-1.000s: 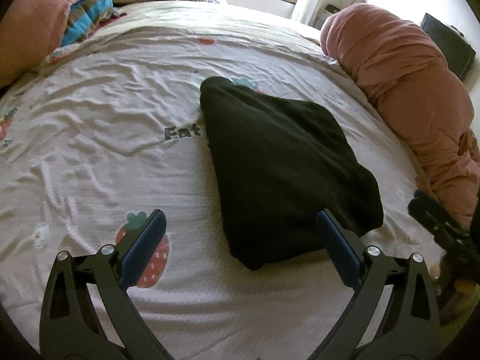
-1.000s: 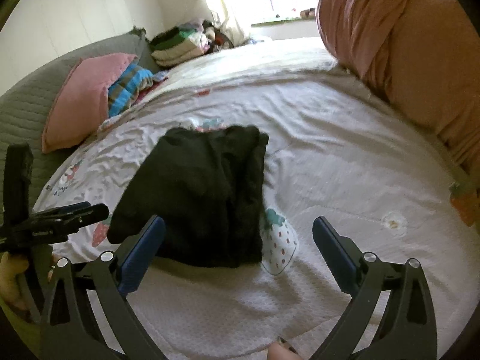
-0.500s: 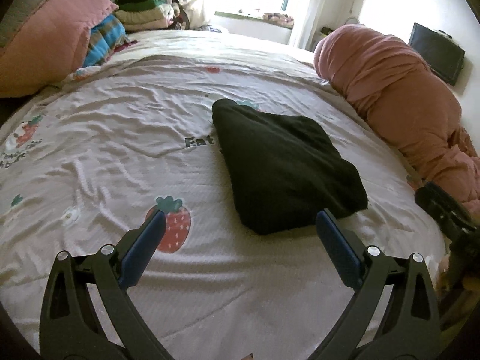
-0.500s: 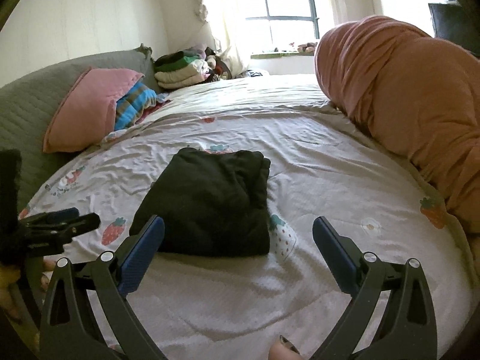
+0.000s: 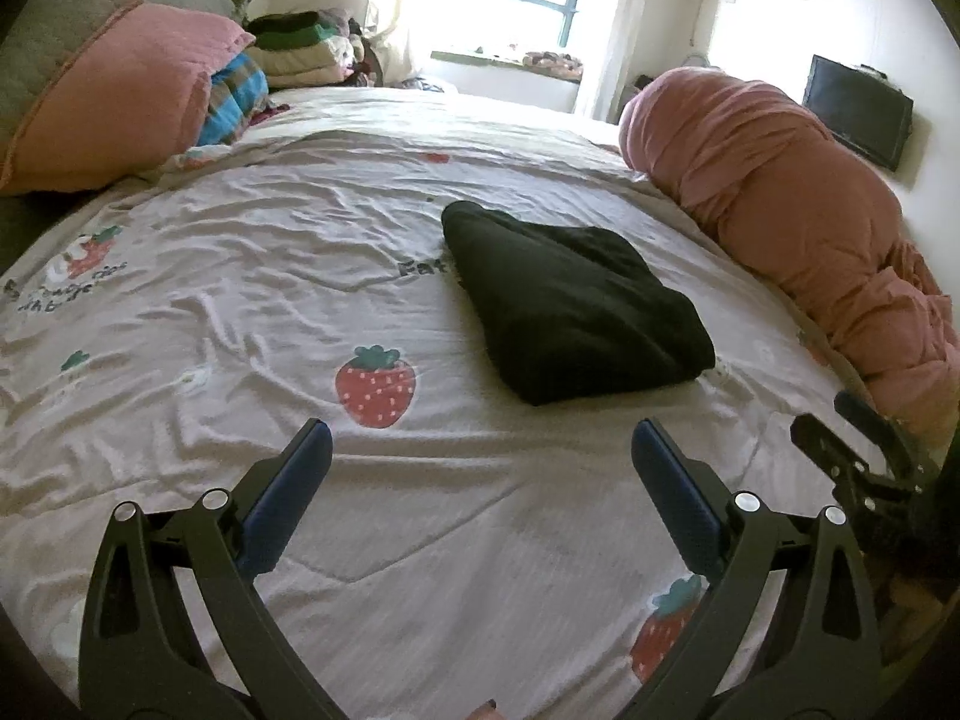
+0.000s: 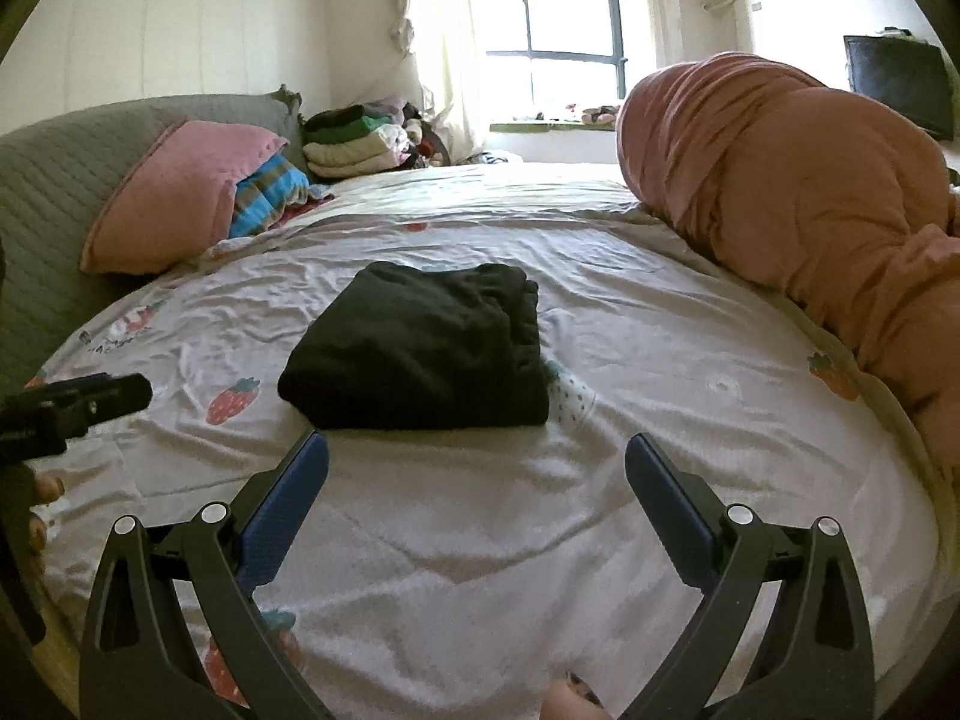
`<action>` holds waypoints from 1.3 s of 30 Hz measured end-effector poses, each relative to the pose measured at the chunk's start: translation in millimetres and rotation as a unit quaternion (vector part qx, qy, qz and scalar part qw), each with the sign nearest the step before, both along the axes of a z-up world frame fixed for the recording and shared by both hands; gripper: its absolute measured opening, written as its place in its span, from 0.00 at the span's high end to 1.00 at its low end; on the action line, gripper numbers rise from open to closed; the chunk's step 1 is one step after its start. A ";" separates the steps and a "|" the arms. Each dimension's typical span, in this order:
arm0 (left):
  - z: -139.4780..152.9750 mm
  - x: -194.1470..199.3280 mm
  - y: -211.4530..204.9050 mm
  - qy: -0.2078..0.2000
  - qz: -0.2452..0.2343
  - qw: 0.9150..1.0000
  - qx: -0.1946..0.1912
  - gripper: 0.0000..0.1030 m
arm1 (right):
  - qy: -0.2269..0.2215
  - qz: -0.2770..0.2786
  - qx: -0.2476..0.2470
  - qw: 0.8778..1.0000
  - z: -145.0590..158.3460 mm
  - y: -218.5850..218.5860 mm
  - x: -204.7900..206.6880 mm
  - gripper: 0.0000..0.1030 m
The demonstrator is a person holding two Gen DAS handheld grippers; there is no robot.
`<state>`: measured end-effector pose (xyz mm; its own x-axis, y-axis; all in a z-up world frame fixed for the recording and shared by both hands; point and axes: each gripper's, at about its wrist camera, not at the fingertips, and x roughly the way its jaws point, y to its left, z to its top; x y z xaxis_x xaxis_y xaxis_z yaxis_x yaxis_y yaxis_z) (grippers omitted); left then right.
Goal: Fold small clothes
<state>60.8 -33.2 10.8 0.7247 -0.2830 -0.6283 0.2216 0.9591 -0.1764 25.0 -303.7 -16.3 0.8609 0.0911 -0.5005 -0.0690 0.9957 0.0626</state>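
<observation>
A folded black garment (image 5: 570, 306) lies on the strawberry-print bed sheet (image 5: 252, 312); it also shows in the right wrist view (image 6: 420, 348). My left gripper (image 5: 480, 438) is open and empty, held above the sheet, short of the garment and to its left. My right gripper (image 6: 477, 450) is open and empty, just short of the garment's near edge. The right gripper's body shows at the right edge of the left wrist view (image 5: 864, 468); the left gripper's body shows at the left edge of the right wrist view (image 6: 72, 408).
A rolled pink duvet (image 5: 798, 240) lies along the bed's right side. A pink pillow (image 5: 114, 102) and a striped cloth (image 5: 237, 93) sit at the headboard side. A pile of folded clothes (image 6: 354, 141) stands at the far corner by the window.
Both grippers have pulled back and risen from the black garment, which now looks smaller and farther away. The garment stays folded on the sheet. Both grippers stay open.
</observation>
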 end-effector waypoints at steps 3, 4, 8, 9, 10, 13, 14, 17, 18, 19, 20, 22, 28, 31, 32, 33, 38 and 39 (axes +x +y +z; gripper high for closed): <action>-2.8 -6.7 2.4 0.001 0.000 1.000 0.001 0.09 | 0.000 -0.008 -0.006 1.000 -5.1 5.0 -7.3 0.04; -4.8 -9.0 3.0 0.002 -0.002 1.000 0.001 0.09 | 0.003 -0.011 -0.008 1.000 -7.3 7.3 -8.6 0.04; -14.1 -16.1 4.9 0.005 -0.004 1.000 0.003 0.09 | 0.020 -0.019 -0.004 1.000 -14.9 10.2 -11.5 0.04; -17.0 -16.9 5.2 0.009 -0.006 1.000 0.001 0.09 | 0.022 -0.019 -0.003 1.000 -16.1 10.8 -13.0 0.04; -19.7 -16.9 5.2 0.013 -0.006 1.000 0.001 0.09 | 0.024 -0.020 -0.004 1.000 -17.0 11.1 -13.6 0.04; -24.0 -15.9 4.7 0.018 -0.004 1.000 0.004 0.09 | 0.027 -0.019 -0.006 0.999 -19.9 12.6 -14.9 0.04; -24.6 -16.5 4.3 0.018 -0.003 1.000 0.006 0.09 | 0.028 -0.018 -0.008 0.999 -21.5 13.4 -15.1 0.04; -27.0 -14.7 4.7 0.020 0.003 1.000 0.009 0.09 | 0.033 -0.020 -0.013 0.999 -25.6 14.2 -12.9 0.04; -27.8 -14.0 5.1 0.022 0.006 1.000 0.009 0.09 | 0.034 -0.021 -0.013 0.999 -26.6 14.0 -11.5 0.04; -28.8 -13.1 5.2 0.024 0.010 1.000 0.012 0.09 | 0.035 -0.022 -0.012 0.999 -27.6 14.2 -9.5 0.04; -29.7 -12.4 5.0 0.025 0.013 0.999 0.016 0.09 | 0.036 -0.022 -0.012 0.999 -28.8 13.7 -9.0 0.04; -31.6 -11.7 4.1 0.027 0.017 0.999 0.026 0.09 | 0.039 -0.022 -0.016 0.999 -30.8 14.2 -7.4 0.04; -33.1 -11.4 3.8 0.029 0.010 0.999 0.025 0.09 | 0.044 -0.024 -0.014 0.999 -33.0 12.1 -6.0 0.04; -33.5 -10.7 4.8 0.032 0.010 0.999 0.022 0.09 | 0.044 -0.025 -0.013 0.999 -32.2 11.3 -6.1 0.04; -34.0 -9.8 5.0 0.034 0.011 0.999 0.022 0.09 | 0.045 -0.026 -0.013 0.999 -31.9 11.1 -6.0 0.04; -34.2 -9.8 4.9 0.035 0.011 0.999 0.022 0.09 | 0.045 -0.026 -0.012 0.999 -31.9 10.6 -5.6 0.04; -33.7 -10.2 4.8 0.033 0.012 0.999 0.024 0.09 | 0.046 -0.026 -0.012 0.999 -31.8 10.1 -5.3 0.04; -33.8 -10.1 4.8 0.033 0.012 0.999 0.024 0.09 | 0.046 -0.026 -0.012 0.999 -31.6 10.2 -5.2 0.04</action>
